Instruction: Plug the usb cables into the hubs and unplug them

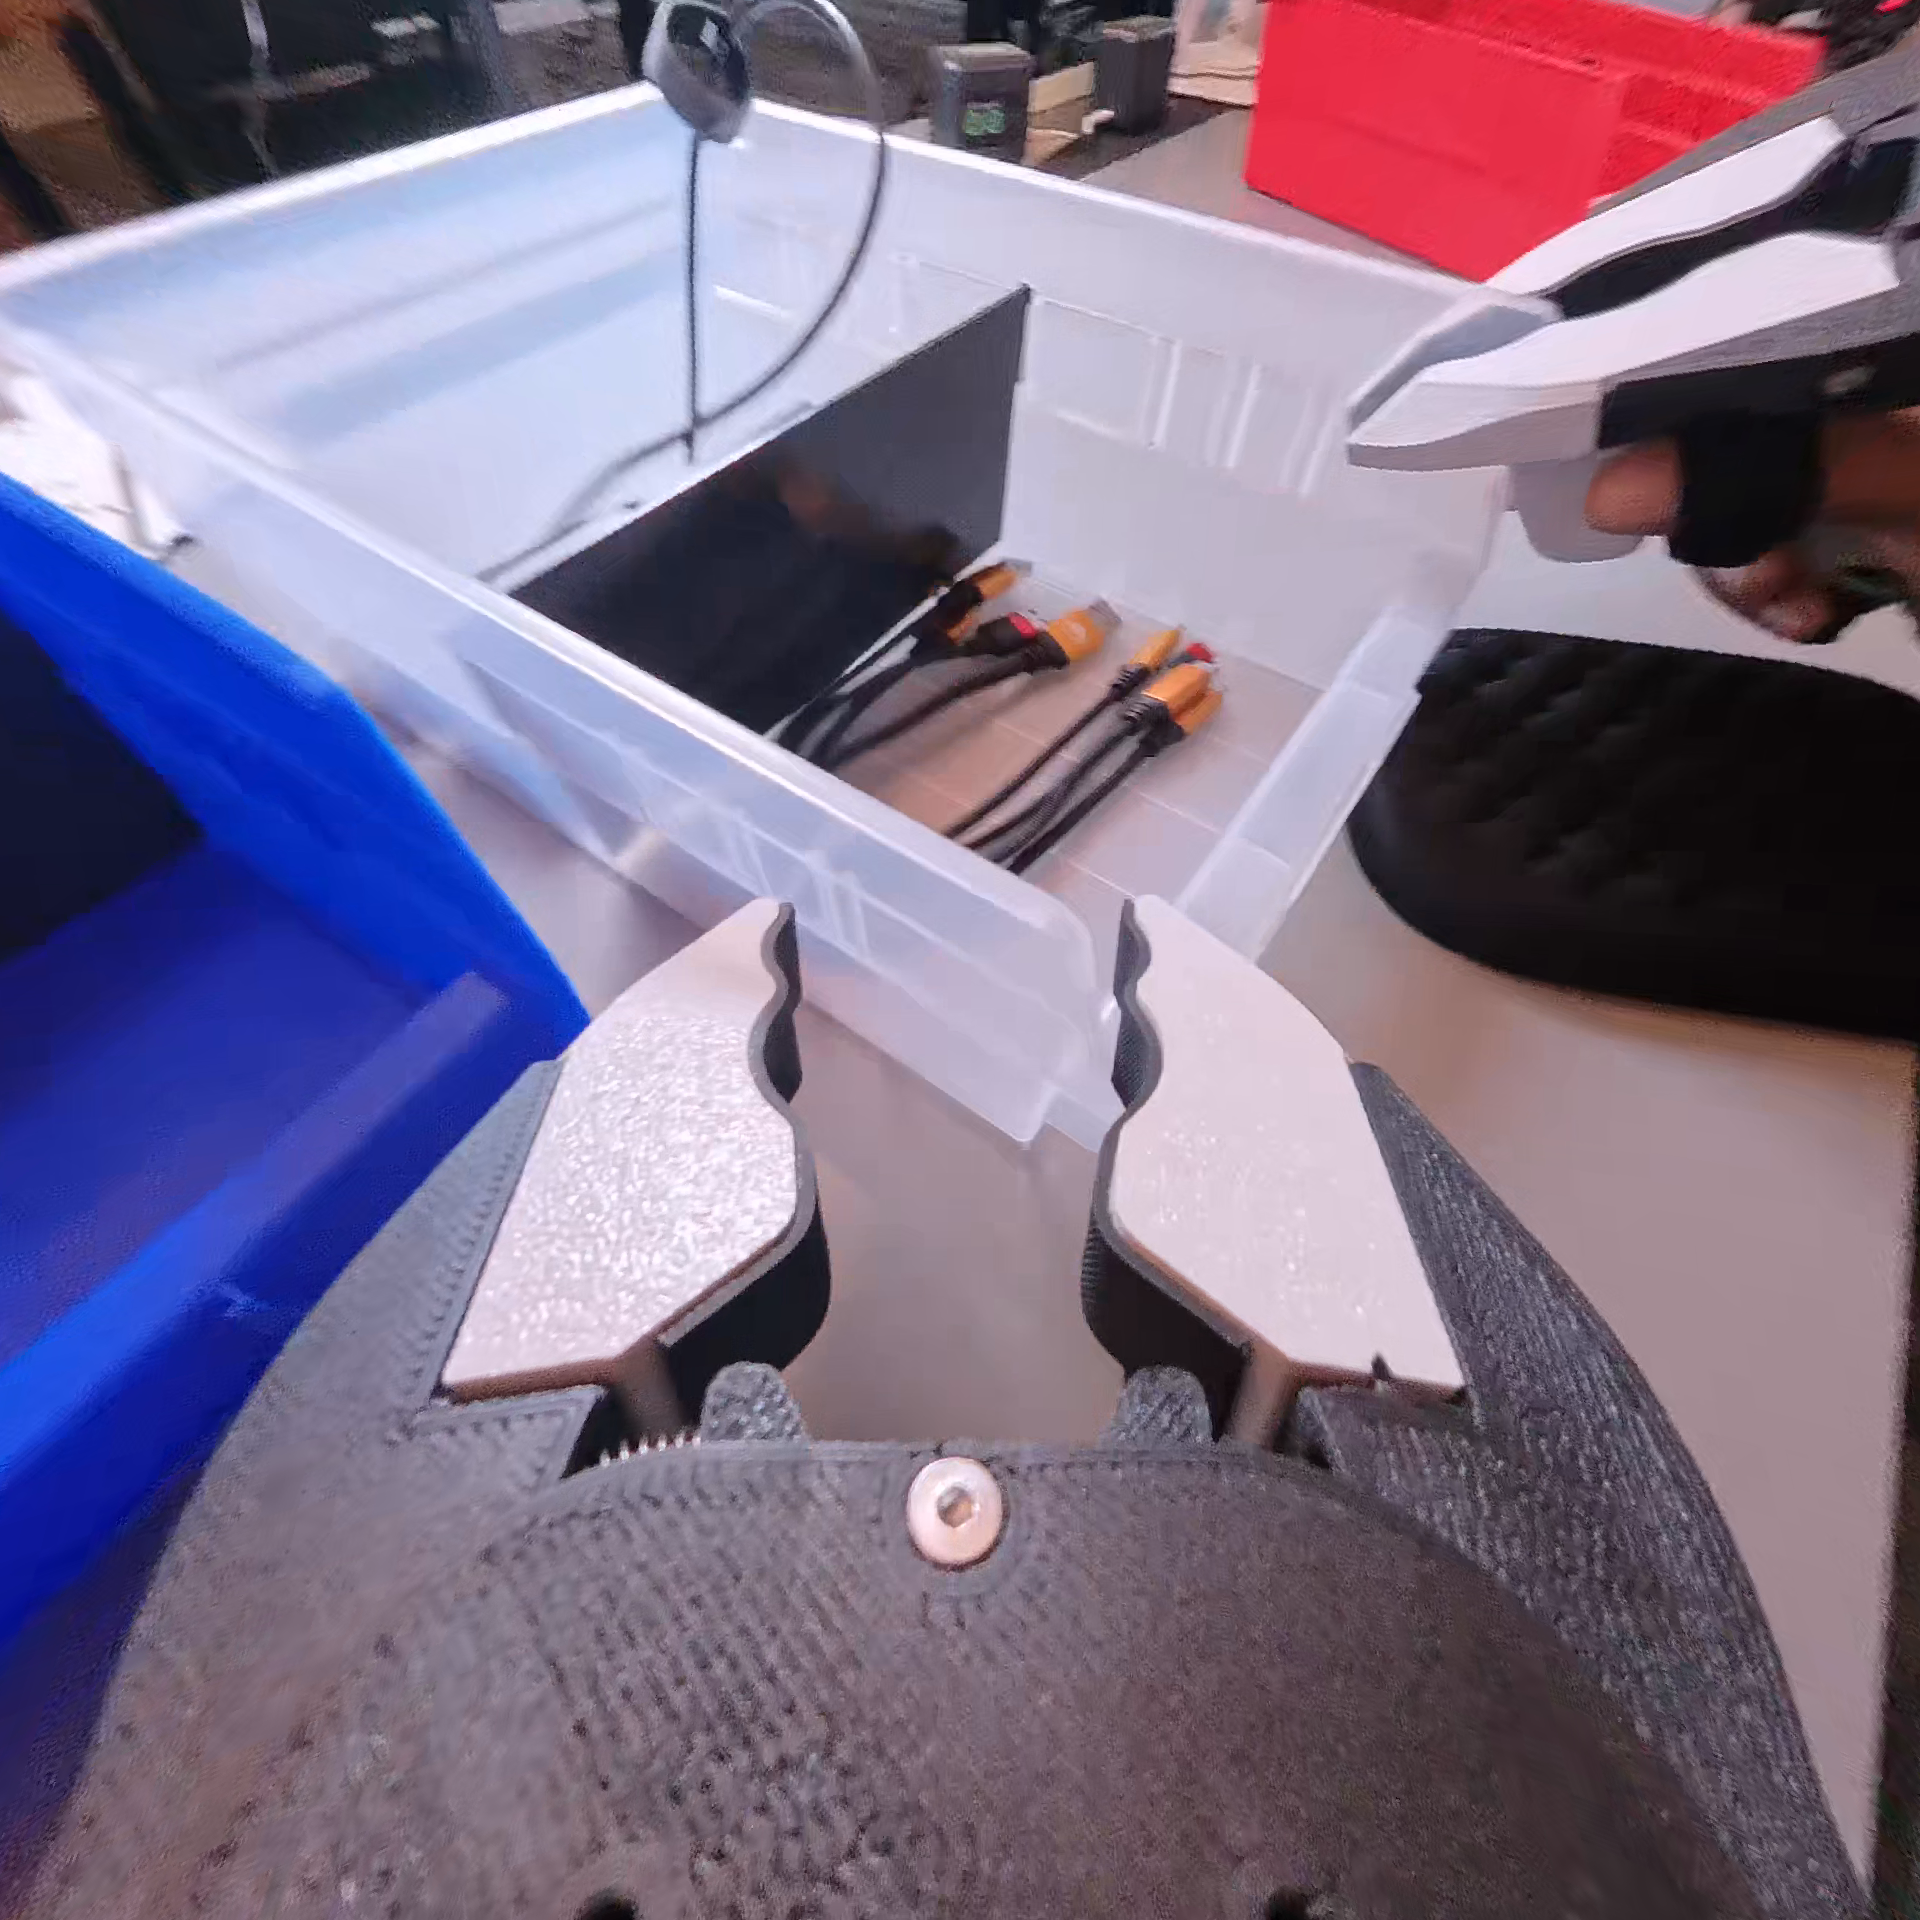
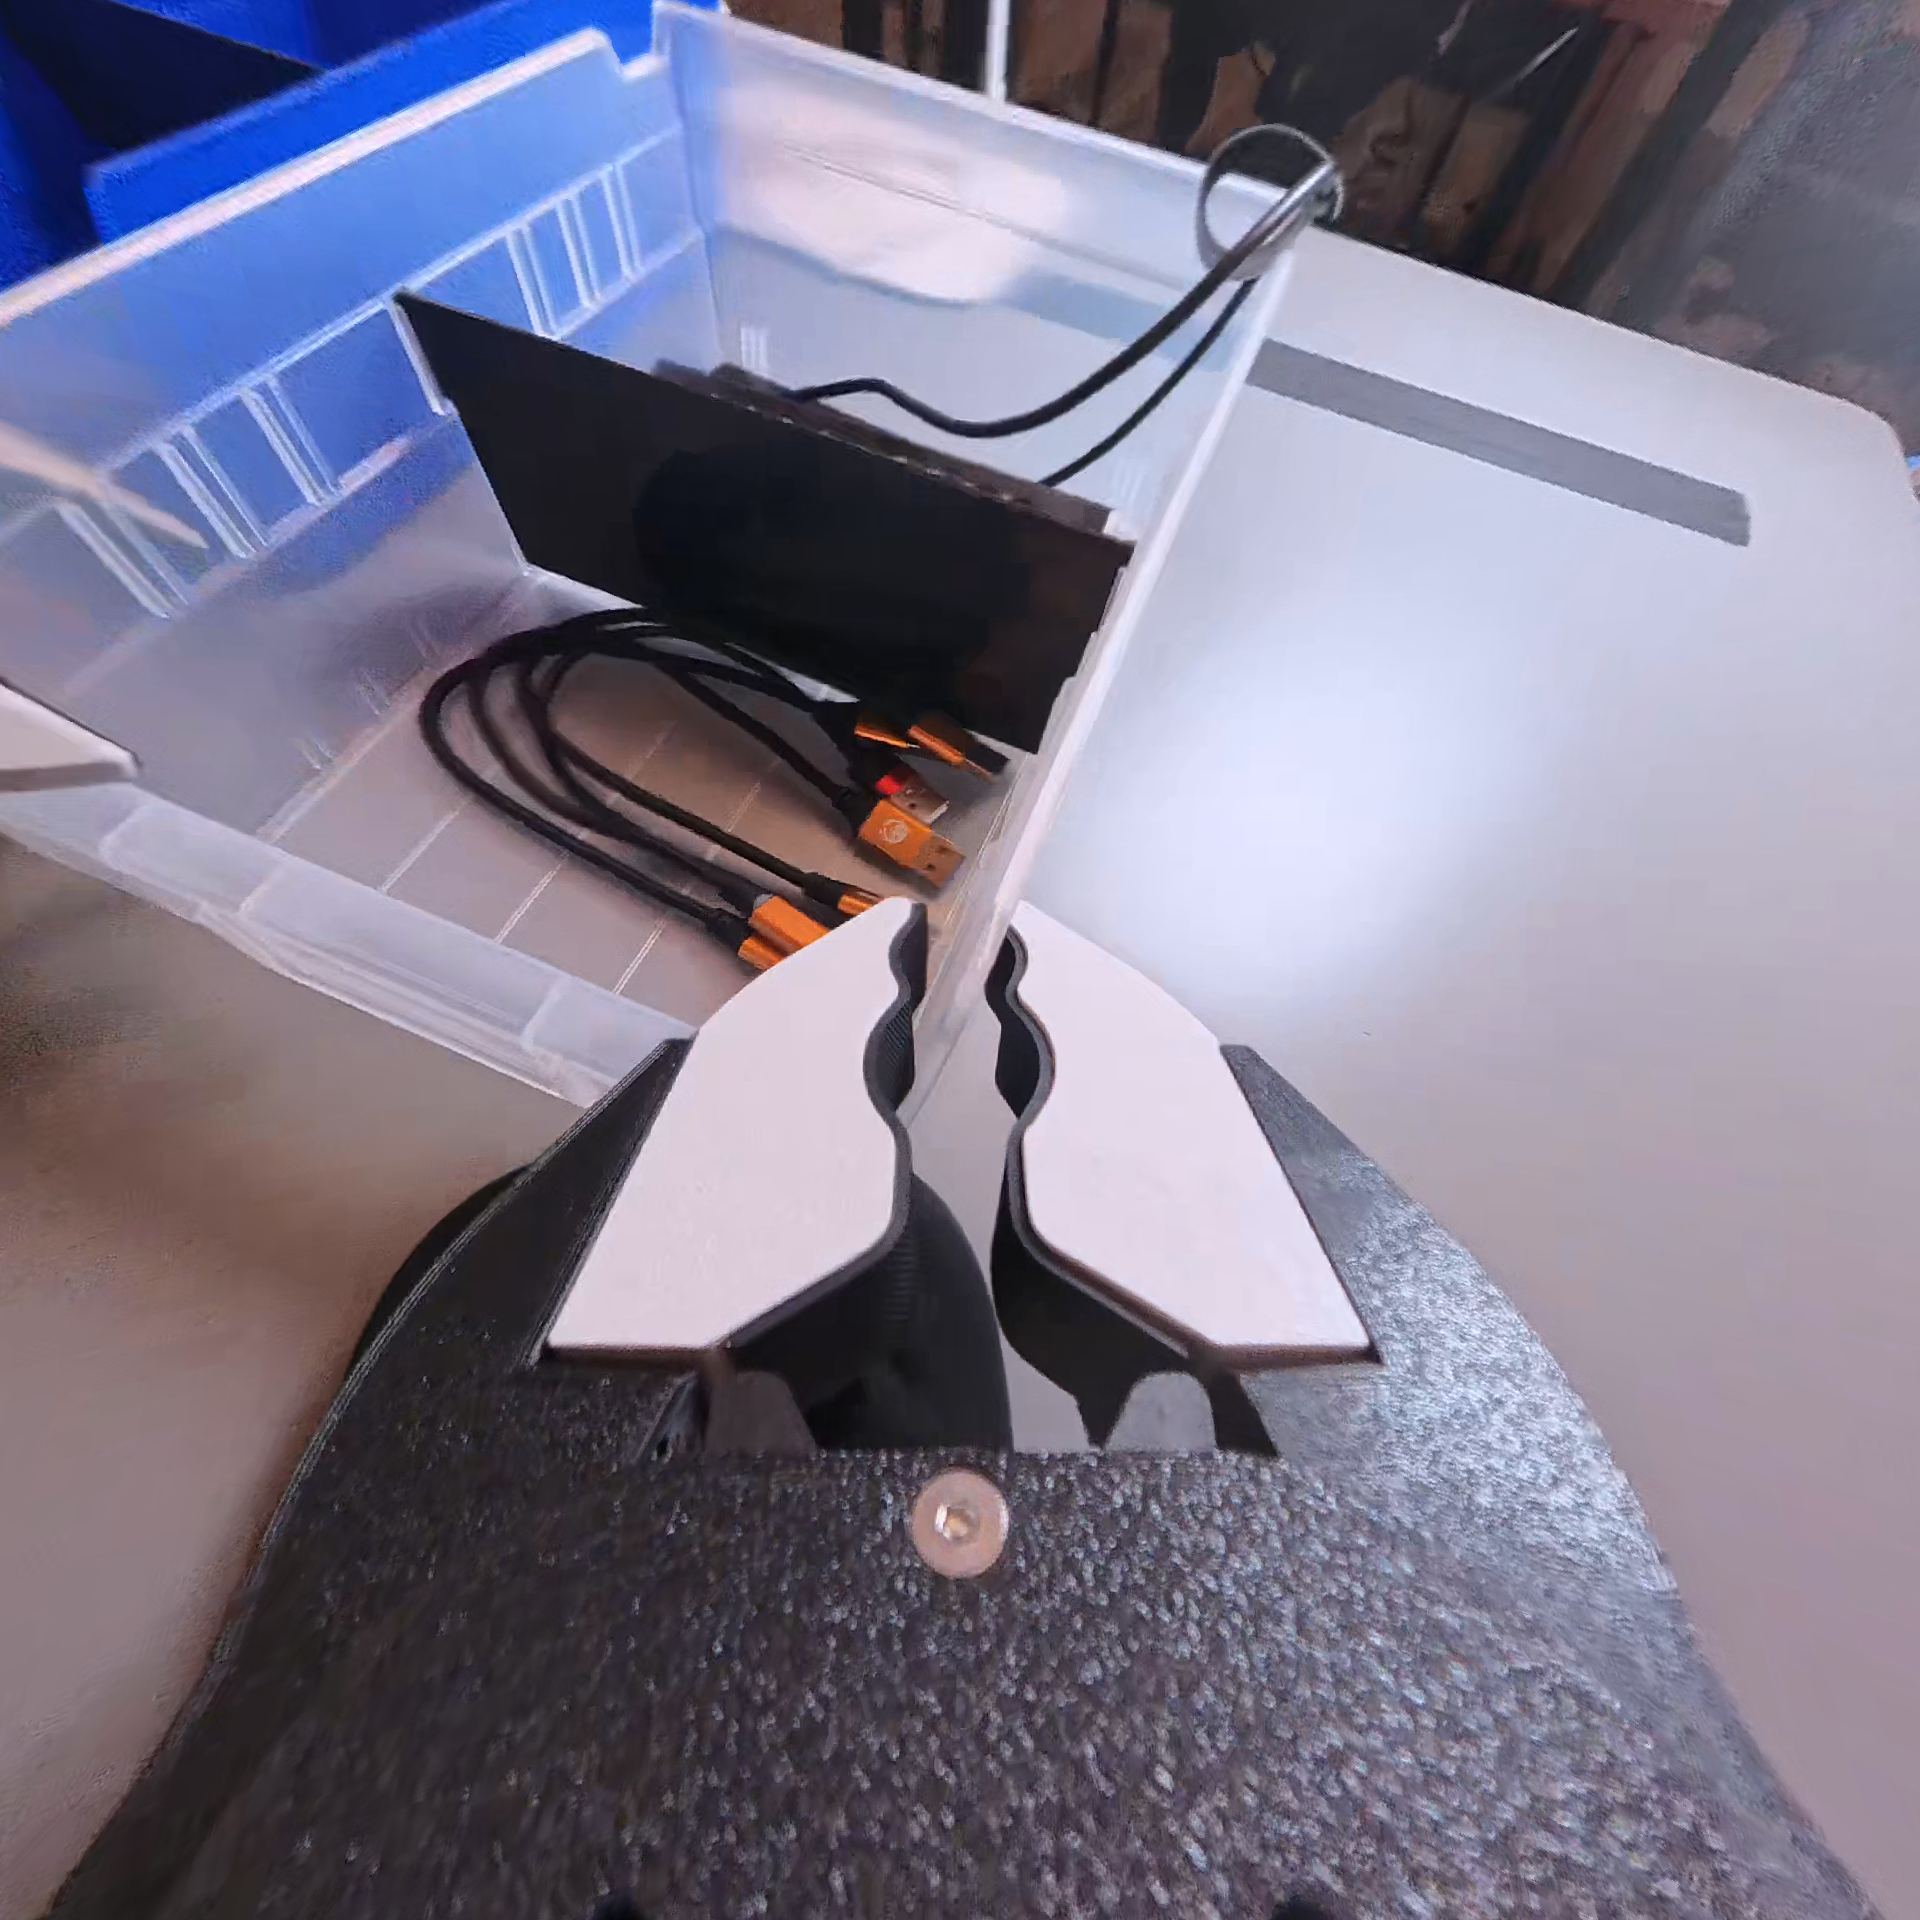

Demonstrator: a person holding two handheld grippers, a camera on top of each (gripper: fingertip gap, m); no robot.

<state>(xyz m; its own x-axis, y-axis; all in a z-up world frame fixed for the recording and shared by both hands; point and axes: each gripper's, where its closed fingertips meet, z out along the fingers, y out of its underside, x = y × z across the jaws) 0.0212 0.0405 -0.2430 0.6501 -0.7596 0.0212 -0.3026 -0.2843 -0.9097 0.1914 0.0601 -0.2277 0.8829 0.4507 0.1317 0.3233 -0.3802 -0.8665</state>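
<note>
Straddling the clear bin (image 2: 343, 914) wall, right gripper (image 2: 961, 940) nearly together; left gripper (image 1: 956, 935) apart, empty; cables (image 2: 623, 790) inside.

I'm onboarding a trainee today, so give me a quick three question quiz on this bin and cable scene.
1. True or false: the left gripper has its jaws shut on a cable.
2. Where do the usb cables lie? A) in the blue bin B) in the clear bin C) on the bare table
3. Fill in: the cables' plug housings are mostly ____ in colour.

Key: 1 false, jaws apart, holding nothing. 2 B, before the black divider. 3 orange.
</note>
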